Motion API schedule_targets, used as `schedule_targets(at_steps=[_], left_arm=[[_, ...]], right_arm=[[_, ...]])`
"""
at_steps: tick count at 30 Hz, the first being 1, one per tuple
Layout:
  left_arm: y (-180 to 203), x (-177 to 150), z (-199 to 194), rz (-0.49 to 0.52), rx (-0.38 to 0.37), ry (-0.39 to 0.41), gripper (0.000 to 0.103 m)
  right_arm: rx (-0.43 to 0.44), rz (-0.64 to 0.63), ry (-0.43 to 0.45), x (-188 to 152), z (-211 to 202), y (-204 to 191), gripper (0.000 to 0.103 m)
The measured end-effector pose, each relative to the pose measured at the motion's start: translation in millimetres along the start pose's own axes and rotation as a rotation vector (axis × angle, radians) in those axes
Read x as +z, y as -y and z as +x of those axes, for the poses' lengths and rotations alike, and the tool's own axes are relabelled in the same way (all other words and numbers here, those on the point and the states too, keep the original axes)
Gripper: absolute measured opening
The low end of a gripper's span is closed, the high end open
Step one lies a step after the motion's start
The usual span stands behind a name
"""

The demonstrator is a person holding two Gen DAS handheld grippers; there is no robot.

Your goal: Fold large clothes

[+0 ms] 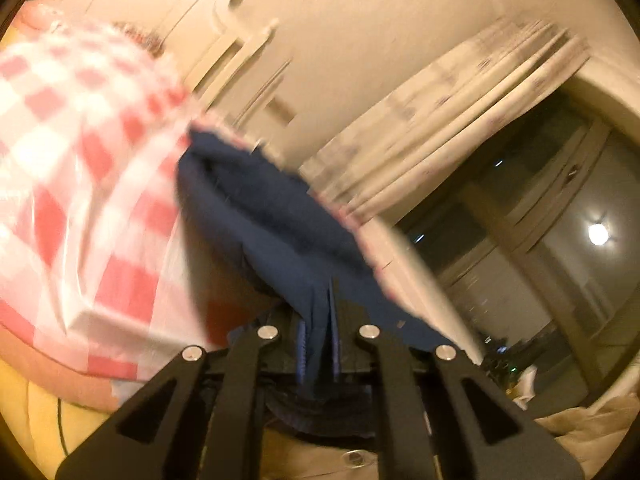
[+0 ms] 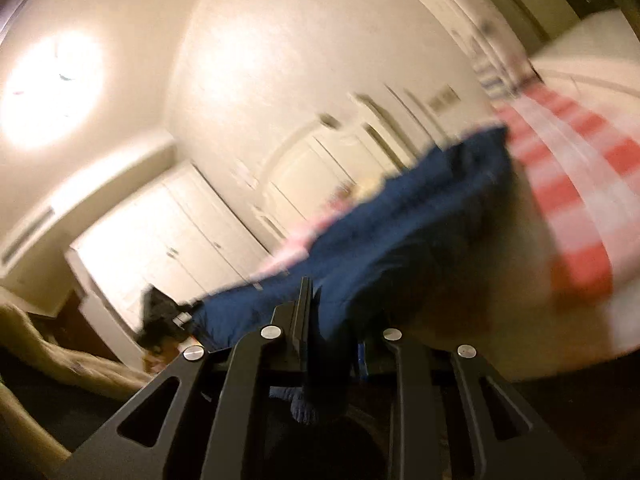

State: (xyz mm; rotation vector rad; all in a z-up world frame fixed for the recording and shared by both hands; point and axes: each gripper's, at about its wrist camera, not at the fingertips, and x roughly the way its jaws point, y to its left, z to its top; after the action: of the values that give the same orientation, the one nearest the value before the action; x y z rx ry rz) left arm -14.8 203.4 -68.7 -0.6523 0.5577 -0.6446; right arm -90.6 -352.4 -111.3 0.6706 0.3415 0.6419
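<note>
A dark blue garment (image 1: pixel 280 216) lies partly on a surface covered with a red-and-white checked cloth (image 1: pixel 80 160). My left gripper (image 1: pixel 320 340) is shut on an edge of the garment, which bunches between its fingers. In the right wrist view the same blue garment (image 2: pixel 380 232) stretches up from my right gripper (image 2: pixel 328 332), which is shut on another edge of it. The checked cloth (image 2: pixel 580 200) shows at the right. Both views are tilted and blurred by motion.
Pale curtains (image 1: pixel 460 120) and a dark window (image 1: pixel 540 220) are to the right in the left wrist view. White wardrobe doors (image 2: pixel 200 240) and a ceiling light (image 2: pixel 52 80) show in the right wrist view. A dark object (image 2: pixel 160 320) sits low left.
</note>
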Motion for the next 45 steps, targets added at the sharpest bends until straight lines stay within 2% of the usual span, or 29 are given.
schedule_targets(at_steps=[3,6,10,12,15,17,18,21,23,24,25,26,27,28,29,31,32,34,35,38,40,43,45], left_arm=[[8.7,11.3,-19.6,0.002,-0.065,0.065,0.008],[7.5,32.0,-21.5,-0.024,-0.104,0.101,0.008],[0.9,82.4,22.9,-0.046,-0.123,0.129,0.009],[0.4,111.2,58.1,-0.031,-0.095,0.135,0.009],[-13.9,152.0,111.0,-0.081,-0.068,0.125,0.009],[-29.1,174.4,149.8,-0.109,-0.009,0.123,0.010],[-43.8,185.4,174.7,-0.154,0.034,0.109,0.011],[-85.4,200.9,231.5,-0.249,0.143,0.039,0.016],[-116.2,205.6,256.6,-0.335,0.182,-0.016,0.029],[-133.4,207.9,265.6,-0.391,0.184,-0.030,0.042],[-146.3,212.4,267.7,-0.430,0.177,-0.025,0.060],[-154.4,219.1,263.5,-0.447,0.165,0.002,0.071],[-159.1,225.9,254.9,-0.444,0.150,0.038,0.074],[-161.7,230.7,248.2,-0.431,0.143,0.061,0.085],[-162.7,242.1,237.7,-0.390,0.153,0.093,0.093],[-157.4,257.7,229.2,-0.283,0.217,0.091,0.095],[-153.9,263.2,229.8,-0.235,0.241,0.070,0.096],[-150.5,265.8,243.9,-0.122,0.280,-0.040,0.097],[-150.5,261.9,257.5,-0.073,0.297,-0.123,0.097],[-149.4,240.0,289.9,0.036,0.353,-0.266,0.097],[-148.0,232.8,308.4,0.081,0.369,-0.303,0.097],[-149.0,228.8,327.7,0.088,0.346,-0.324,0.097],[-150.9,228.5,340.0,0.103,0.355,-0.344,0.090]], right_arm=[[0.043,-0.017,0.070,23.1,-6.7,-19.9,0.023],[0.042,-0.035,0.102,51.5,2.0,-32.0,0.023],[-0.042,-0.098,0.103,101.2,40.0,-34.8,0.023],[-0.105,-0.093,0.094,136.1,69.6,-22.6,0.023],[-0.207,-0.071,0.053,175.8,120.3,5.0,0.023],[-0.269,-0.039,0.022,194.8,155.1,31.3,0.023],[-0.291,-0.016,0.002,201.3,169.8,44.3,0.023],[-0.398,0.084,-0.090,216.9,217.0,94.3,0.026],[-0.439,0.162,-0.168,216.9,239.3,127.9,0.031],[-0.455,0.201,-0.196,218.6,248.3,144.9,0.035],[-0.456,0.238,-0.204,220.9,252.2,158.7,0.046],[-0.449,0.269,-0.193,224.1,251.9,168.8,0.069],[-0.445,0.292,-0.171,227.3,247.9,175.7,0.086],[-0.443,0.305,-0.138,230.0,241.6,179.4,0.099],[-0.432,0.309,-0.061,235.2,229.5,183.0,0.099],[-0.412,0.267,-0.027,244.8,220.0,188.6,0.099],[-0.452,0.230,-0.054,247.3,223.1,191.0,0.099],[-0.523,0.146,-0.151,247.1,239.3,193.9,0.099],[-0.536,0.116,-0.199,244.1,248.3,195.6,0.099],[-0.583,0.011,-0.348,229.5,278.2,202.0,0.099],[-0.612,-0.057,-0.414,221.6,298.4,204.9,0.099],[-0.620,-0.103,-0.470,214.2,314.9,208.1,0.097],[-0.615,-0.122,-0.494,211.7,322.4,209.4,0.082]])
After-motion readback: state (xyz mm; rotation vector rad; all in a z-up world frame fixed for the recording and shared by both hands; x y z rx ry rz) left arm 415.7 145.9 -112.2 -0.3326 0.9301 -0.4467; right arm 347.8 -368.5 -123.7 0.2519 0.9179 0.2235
